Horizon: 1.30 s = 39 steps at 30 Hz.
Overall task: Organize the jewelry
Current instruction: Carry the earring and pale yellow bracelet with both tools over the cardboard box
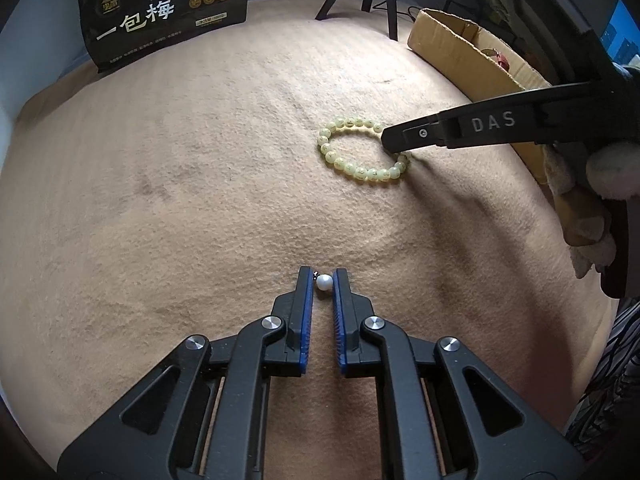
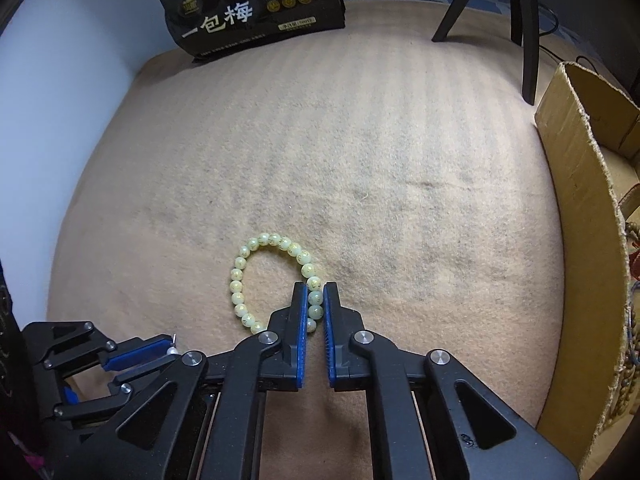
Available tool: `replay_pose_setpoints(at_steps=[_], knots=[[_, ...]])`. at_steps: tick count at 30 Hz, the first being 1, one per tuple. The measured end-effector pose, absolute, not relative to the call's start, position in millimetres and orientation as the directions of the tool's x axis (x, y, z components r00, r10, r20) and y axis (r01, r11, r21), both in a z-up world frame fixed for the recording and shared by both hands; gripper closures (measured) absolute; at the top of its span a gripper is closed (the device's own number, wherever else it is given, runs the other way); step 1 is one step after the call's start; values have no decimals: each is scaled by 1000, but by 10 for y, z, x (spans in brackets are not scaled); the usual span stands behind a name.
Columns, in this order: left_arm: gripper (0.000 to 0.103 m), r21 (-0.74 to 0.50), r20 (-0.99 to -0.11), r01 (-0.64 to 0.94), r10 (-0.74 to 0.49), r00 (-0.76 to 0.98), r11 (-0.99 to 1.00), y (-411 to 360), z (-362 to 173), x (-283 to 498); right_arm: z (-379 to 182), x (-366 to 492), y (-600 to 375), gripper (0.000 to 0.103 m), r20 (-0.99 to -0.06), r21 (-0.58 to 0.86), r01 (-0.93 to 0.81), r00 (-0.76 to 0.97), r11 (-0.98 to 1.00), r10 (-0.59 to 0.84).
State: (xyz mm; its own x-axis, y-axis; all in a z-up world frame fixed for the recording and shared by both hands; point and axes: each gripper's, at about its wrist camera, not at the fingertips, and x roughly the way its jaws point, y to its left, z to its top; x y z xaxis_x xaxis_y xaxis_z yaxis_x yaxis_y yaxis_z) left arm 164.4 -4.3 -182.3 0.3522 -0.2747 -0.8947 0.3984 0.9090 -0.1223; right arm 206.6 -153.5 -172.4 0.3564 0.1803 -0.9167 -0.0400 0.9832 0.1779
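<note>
Left gripper [image 1: 324, 282]: jaws nearly closed around a white pearl earring [image 1: 324, 282] at lower centre, contact not certain; small, smooth, likely to slip. Right gripper [image 2: 316, 300]: jaws clamped on the near side of a pale green bead bracelet [image 2: 256, 280] lying on the tan blanket [image 2: 360, 160]; probably light and limp, best held across one bead. Cardboard box [image 2: 580, 200] at right edge, black bag [image 2: 256, 8] at top.

We see a surface covered by a tan felt cloth [image 2: 360, 152]. On it lie a pale green bead bracelet [image 2: 272, 276], a white pearl piece [image 1: 324, 282], a black snack bag [image 2: 256, 12] at the far edge, and a cardboard box [image 2: 580, 200] along the right.
</note>
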Motion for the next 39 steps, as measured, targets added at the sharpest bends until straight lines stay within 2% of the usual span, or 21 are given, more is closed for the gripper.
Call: replay_pose_setpoints(at_steps=[17,39], knots=[[95,-151,-858,339,-294,422,929,108,-1507,1669,-1230,1769,-1476,97,-879,127,-126,445,984,170],[95,-173,-804,376,-351,480,910,-214,-1107,1695,-526,1199,-1807,97,-798,60,-146,588,987,135]])
